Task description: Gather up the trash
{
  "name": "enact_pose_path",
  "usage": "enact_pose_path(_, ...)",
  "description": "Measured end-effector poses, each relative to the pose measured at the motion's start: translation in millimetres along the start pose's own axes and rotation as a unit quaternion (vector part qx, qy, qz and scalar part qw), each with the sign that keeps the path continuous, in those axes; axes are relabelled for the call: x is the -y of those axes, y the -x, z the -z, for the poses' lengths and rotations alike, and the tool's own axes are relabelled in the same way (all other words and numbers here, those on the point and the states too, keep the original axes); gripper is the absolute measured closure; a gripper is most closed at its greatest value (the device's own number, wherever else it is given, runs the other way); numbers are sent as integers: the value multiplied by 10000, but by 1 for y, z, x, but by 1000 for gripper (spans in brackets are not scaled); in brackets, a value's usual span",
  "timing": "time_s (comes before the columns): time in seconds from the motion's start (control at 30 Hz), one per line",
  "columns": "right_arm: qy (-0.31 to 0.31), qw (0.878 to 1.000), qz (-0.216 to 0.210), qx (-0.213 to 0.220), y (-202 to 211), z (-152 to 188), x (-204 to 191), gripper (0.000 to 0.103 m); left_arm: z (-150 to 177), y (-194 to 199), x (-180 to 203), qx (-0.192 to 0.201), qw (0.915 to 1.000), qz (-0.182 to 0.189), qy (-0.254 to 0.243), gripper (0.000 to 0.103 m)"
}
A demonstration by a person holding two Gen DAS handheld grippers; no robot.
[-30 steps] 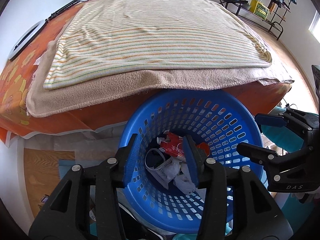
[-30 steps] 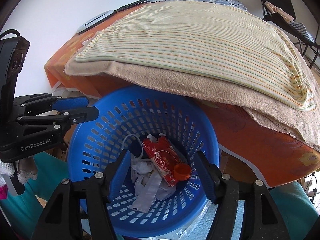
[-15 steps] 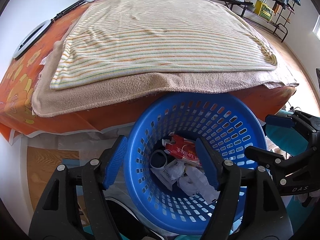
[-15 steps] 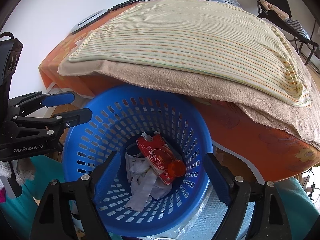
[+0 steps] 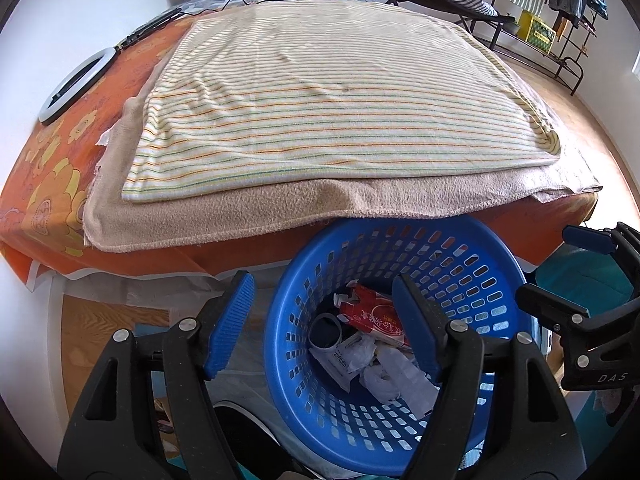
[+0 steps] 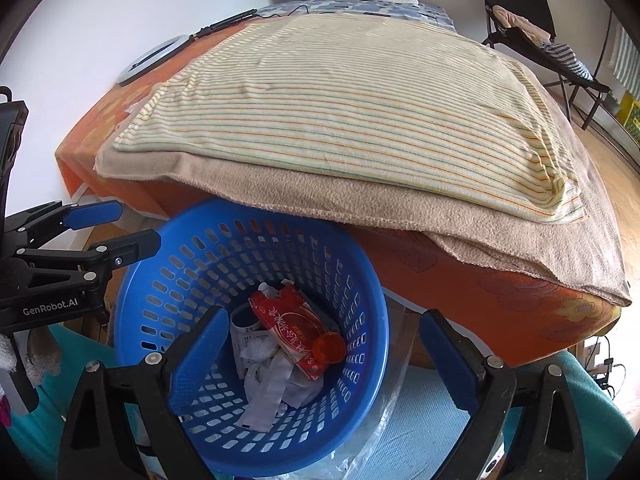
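While the striped blanket (image 5: 340,96) across the bed shows no litter, the blue basket (image 6: 360,280) at the bed's foot edge already holds a red wrapper (image 6: 288,328), crumpled paper (image 6: 268,376) and an orange cap (image 6: 328,348), so collecting looks largely done. The left gripper (image 5: 320,328) stands wide and empty over the basket rim, and the right gripper (image 6: 320,364) is opening with nothing gripped.

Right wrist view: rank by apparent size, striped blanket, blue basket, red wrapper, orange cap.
1. striped blanket, fills most of the bed top
2. blue basket, though nearness to the camera inflates it
3. red wrapper, lying in the basket
4. orange cap, beside the wrapper
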State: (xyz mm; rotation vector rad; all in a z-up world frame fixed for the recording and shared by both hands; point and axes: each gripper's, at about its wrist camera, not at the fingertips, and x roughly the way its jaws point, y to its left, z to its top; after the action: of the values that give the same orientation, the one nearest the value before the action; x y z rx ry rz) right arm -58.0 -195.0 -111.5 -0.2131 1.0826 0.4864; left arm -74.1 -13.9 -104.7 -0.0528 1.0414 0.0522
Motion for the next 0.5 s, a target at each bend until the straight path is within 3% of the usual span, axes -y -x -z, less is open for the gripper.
enact_pose_path(0.5,-33,9993,217,315,30,-16,0,5,-27,26,-2,357,9993,37,79,29)
